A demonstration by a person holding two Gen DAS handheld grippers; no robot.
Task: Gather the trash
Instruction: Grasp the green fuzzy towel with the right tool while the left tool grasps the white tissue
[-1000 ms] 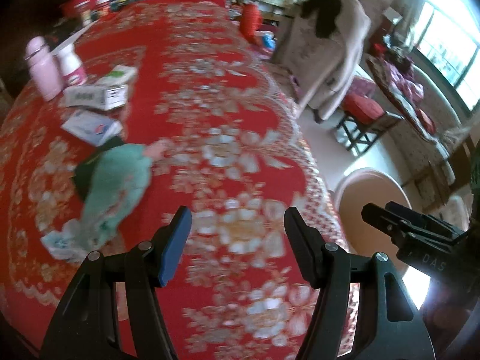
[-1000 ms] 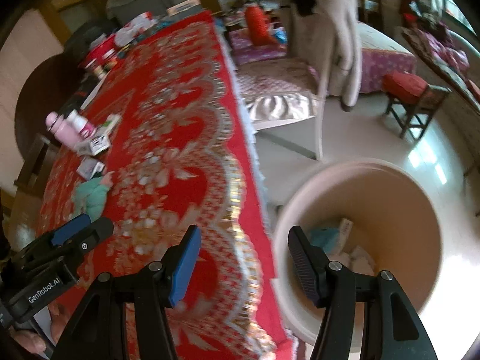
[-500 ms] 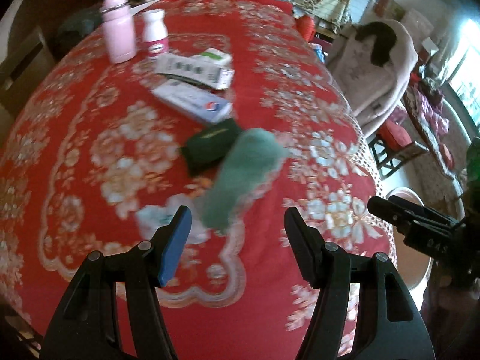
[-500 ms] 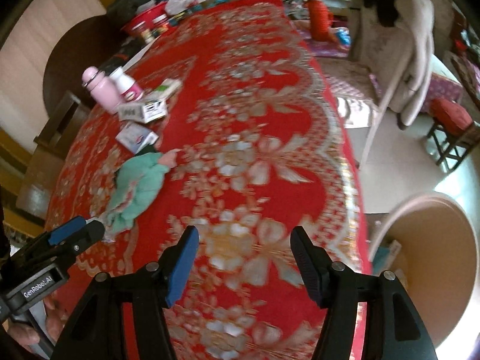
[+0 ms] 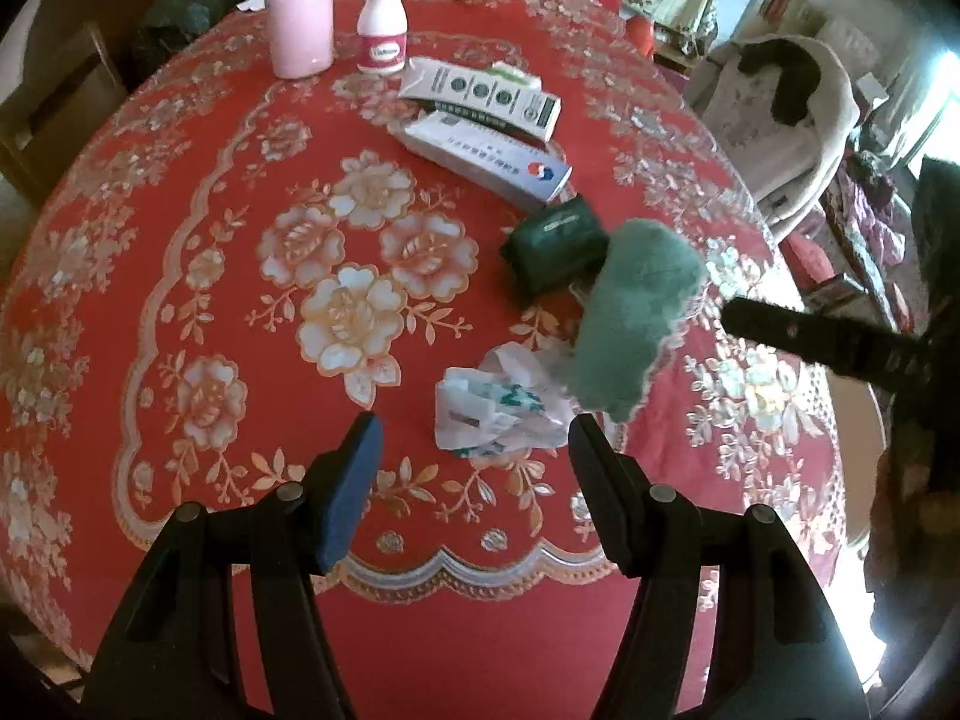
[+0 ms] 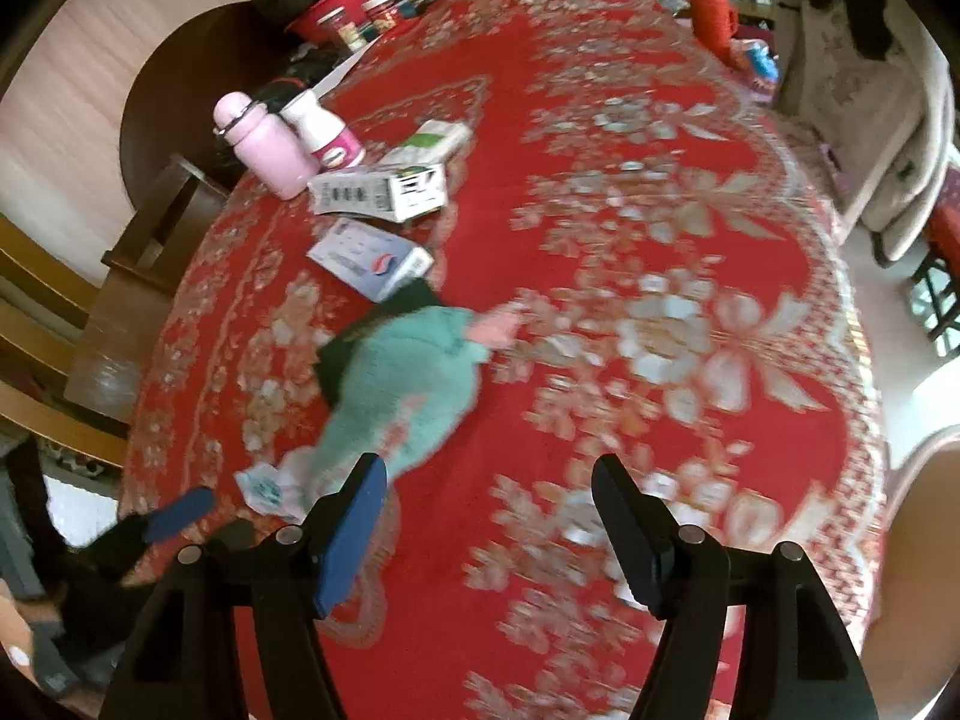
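A crumpled white and green paper wrapper [image 5: 501, 408] lies on the red flowered tablecloth [image 5: 252, 276], just ahead of my open, empty left gripper [image 5: 474, 450]. A green knitted cloth [image 5: 636, 324] lies right behind it, with a dark green pouch [image 5: 555, 246] beyond. In the right wrist view the wrapper [image 6: 267, 489] and green cloth [image 6: 408, 384] lie left of my open, empty right gripper [image 6: 489, 498], which hovers over the tablecloth [image 6: 690, 276]. The rim of a beige bin [image 6: 918, 570] shows at the right edge.
Two white boxes [image 5: 486, 96] [image 5: 489, 156], a pink bottle [image 5: 300, 18] and a white bottle [image 5: 382, 24] stand farther back. A chair with a beige coat [image 5: 780, 114] stands right of the table. A red bowl with jars [image 6: 348, 6] sits at the far end.
My left gripper has swung left from the table edge to the wrapper and come close. My right gripper has moved from over the bin to over the table.
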